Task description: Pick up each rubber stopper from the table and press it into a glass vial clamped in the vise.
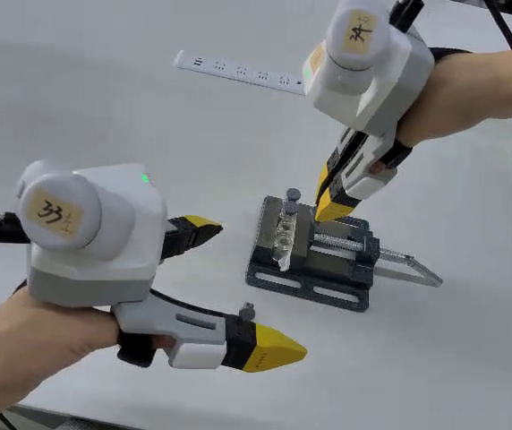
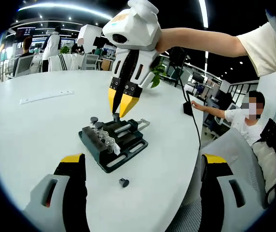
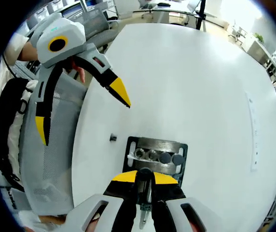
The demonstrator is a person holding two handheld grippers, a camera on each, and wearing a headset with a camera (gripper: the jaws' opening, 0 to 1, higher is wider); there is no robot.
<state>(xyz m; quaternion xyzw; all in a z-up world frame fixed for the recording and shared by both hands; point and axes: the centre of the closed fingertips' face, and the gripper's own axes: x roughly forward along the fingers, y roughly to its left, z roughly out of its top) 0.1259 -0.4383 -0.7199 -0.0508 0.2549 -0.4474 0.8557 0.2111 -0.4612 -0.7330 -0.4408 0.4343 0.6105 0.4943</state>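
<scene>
A dark vise [image 1: 310, 285] [image 2: 128, 150] [image 3: 182, 151] clamps a row of glass vials [image 1: 282, 244] [image 3: 139, 153]. The two far vials carry grey rubber stoppers [image 1: 292, 195] [image 3: 171, 158]; the near ones stand open. My right gripper [image 1: 332, 211] [image 2: 120, 107] [image 3: 145, 178] hangs just above the vise beside the vials, shut on a small dark stopper [image 2: 115, 116]. One loose stopper [image 1: 248, 311] [image 2: 123, 182] [image 3: 113, 137] sits on the white table near the vise. My left gripper [image 1: 243, 287] [image 2: 143, 162] [image 3: 82, 118] is held wide open on either side of that stopper, with nothing between its jaws.
A white power strip [image 1: 238, 73] [image 2: 46, 96] [image 3: 254, 130] lies at the far side of the table. The vise's screw handle [image 1: 408, 265] sticks out to the right. In the left gripper view, people sit at desks beyond the table's edge.
</scene>
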